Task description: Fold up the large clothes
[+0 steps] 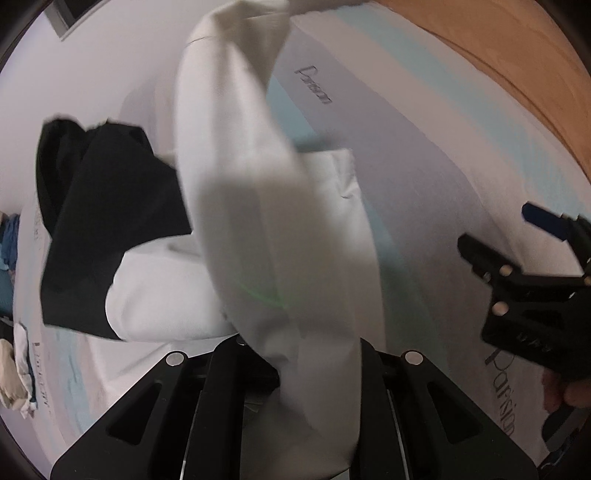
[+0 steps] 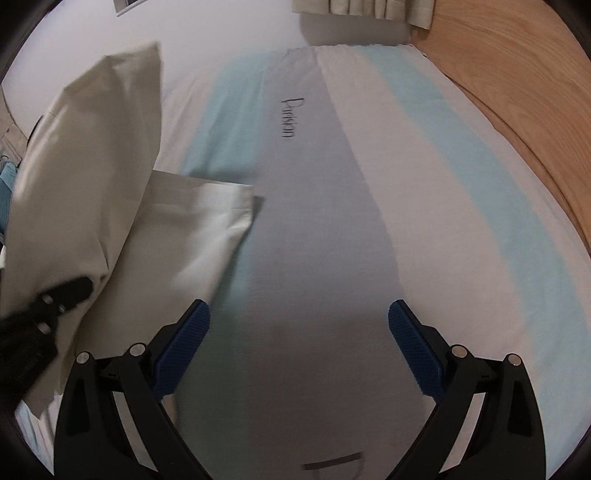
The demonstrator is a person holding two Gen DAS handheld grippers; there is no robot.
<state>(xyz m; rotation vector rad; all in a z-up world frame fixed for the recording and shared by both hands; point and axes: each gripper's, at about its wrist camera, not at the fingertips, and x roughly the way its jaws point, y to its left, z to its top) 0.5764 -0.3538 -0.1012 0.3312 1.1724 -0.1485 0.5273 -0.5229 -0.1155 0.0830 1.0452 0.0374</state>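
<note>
A large cream-white garment (image 1: 258, 206) lies partly on the striped bed sheet (image 1: 424, 177). My left gripper (image 1: 295, 373) is shut on a fold of it and holds that part lifted, so the cloth drapes over its fingers. In the right wrist view the same garment (image 2: 92, 177) hangs at the left, with a flat part (image 2: 199, 218) lying on the sheet (image 2: 317, 229). My right gripper (image 2: 299, 325) is open and empty over the grey stripe, to the right of the garment. It also shows in the left wrist view (image 1: 495, 236).
A black garment (image 1: 107, 218) lies on the bed left of the white one. More clothes (image 1: 14, 369) are piled at the far left. A wooden headboard (image 2: 524, 96) runs along the right. Curtains (image 2: 369, 9) hang at the far end.
</note>
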